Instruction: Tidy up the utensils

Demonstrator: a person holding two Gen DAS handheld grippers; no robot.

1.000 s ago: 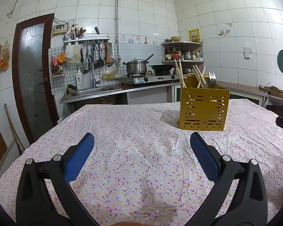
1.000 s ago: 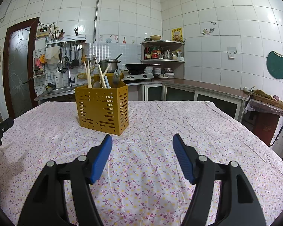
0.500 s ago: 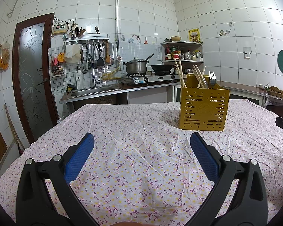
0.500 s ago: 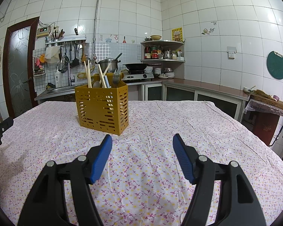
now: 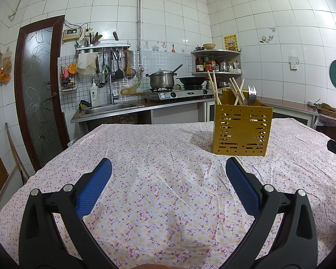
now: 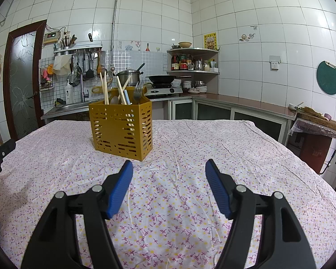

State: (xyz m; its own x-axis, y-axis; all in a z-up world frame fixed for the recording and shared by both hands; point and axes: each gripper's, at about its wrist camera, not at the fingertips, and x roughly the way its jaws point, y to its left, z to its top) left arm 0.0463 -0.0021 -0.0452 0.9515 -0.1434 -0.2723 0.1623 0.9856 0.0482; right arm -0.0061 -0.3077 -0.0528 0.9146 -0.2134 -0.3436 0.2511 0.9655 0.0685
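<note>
Yellow utensil holder (image 5: 242, 131) stands upright on the floral tablecloth (image 5: 159, 179), mid-table. Inside it: chopsticks (image 5: 214, 87), a fork (image 5: 252, 92), tines up. Right wrist view also shows a spoon (image 6: 114, 100) in the holder, which the left view barely shows.

Left gripper (image 5: 168, 170) held low over the cloth, jaws spread wide, nothing between them; holder sits ahead and to its right, well apart. Right gripper (image 6: 168, 168) likewise spread wide and empty, holder ahead and to its left, near but not touching.

Each view catches the other gripper at the frame edge: left view at its far right, right view at its far left.

Left view shows more of the door (image 5: 40, 89) and the sink (image 5: 114, 108). Right view shows the side counter (image 6: 246, 105) and a green round board (image 6: 328, 77) on the wall more fully. Stove with pot (image 5: 161, 79) behind in both.
</note>
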